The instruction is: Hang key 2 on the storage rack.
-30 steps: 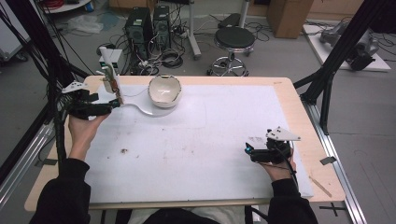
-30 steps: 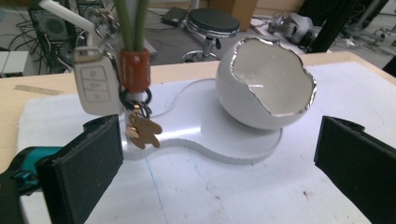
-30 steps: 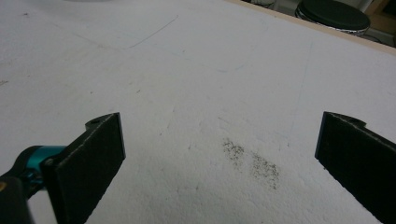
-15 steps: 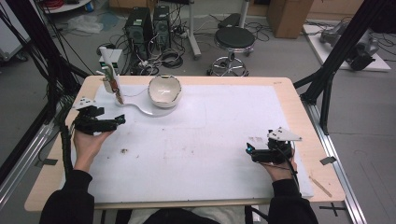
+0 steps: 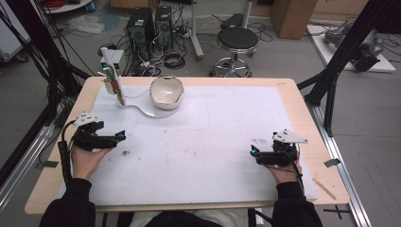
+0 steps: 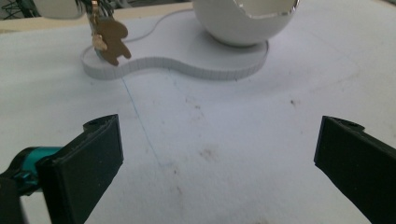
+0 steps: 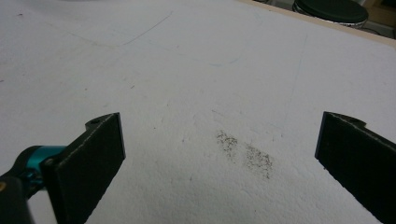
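Most of the white sheet [image 5: 203, 142] on the table [image 5: 302, 101] lies bare between the grippers. Near its far left edge a bowl [image 5: 166, 91] sits on a flat white base [image 5: 142, 108] beside a stand [image 5: 112, 75]. Both the left gripper [image 5: 119, 136] and right gripper [image 5: 253, 152] rest near the side edges, jaws wide, holding nothing.

Left gripper [image 5: 118, 135] and right gripper [image 5: 254, 152] both rest low, jaws spread wide, hand-held
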Available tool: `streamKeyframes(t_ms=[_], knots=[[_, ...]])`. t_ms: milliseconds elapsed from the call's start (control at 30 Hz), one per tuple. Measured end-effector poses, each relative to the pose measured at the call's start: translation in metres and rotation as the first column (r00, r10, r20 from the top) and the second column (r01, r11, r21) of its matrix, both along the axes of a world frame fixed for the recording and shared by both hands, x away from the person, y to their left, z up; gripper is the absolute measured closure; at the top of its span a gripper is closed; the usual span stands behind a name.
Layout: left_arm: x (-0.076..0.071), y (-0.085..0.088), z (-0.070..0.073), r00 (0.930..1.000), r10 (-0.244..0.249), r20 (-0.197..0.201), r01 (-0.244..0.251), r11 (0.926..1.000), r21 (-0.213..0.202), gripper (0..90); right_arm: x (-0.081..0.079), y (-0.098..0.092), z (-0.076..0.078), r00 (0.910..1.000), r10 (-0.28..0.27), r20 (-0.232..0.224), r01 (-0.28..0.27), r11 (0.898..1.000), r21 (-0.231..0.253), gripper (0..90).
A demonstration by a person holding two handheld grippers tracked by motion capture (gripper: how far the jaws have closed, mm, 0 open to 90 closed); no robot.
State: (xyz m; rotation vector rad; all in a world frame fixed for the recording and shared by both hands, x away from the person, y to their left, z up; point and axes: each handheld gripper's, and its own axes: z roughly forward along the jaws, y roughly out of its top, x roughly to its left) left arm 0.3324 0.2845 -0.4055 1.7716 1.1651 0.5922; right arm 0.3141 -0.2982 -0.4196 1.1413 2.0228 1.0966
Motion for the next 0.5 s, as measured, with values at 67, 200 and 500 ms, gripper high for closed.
streamKeyframes(t_ms=[67,200,500], knots=[[-0.007,-0.002,-0.004,1.0,-0.008,-0.001,0.008,0.9995,0.029,1.7,0.0,0.0,0.0,1.0,0.0,-0.003,0.0,1.0,0.0,0.5],[-0.016,-0.003,-0.004,0.9999,-0.012,-0.008,0.013,0.9996,0.023,1.7,-0.001,0.0,0.0,1.0,0.005,-0.005,-0.005,1.0,0.0,0.5],[-0.017,-0.002,-0.005,0.9995,-0.025,-0.02,0.025,0.9996,0.008,1.7,0.0,0.0,-0.001,1.0,0.003,-0.008,-0.003,1.0,0.001,0.5]])
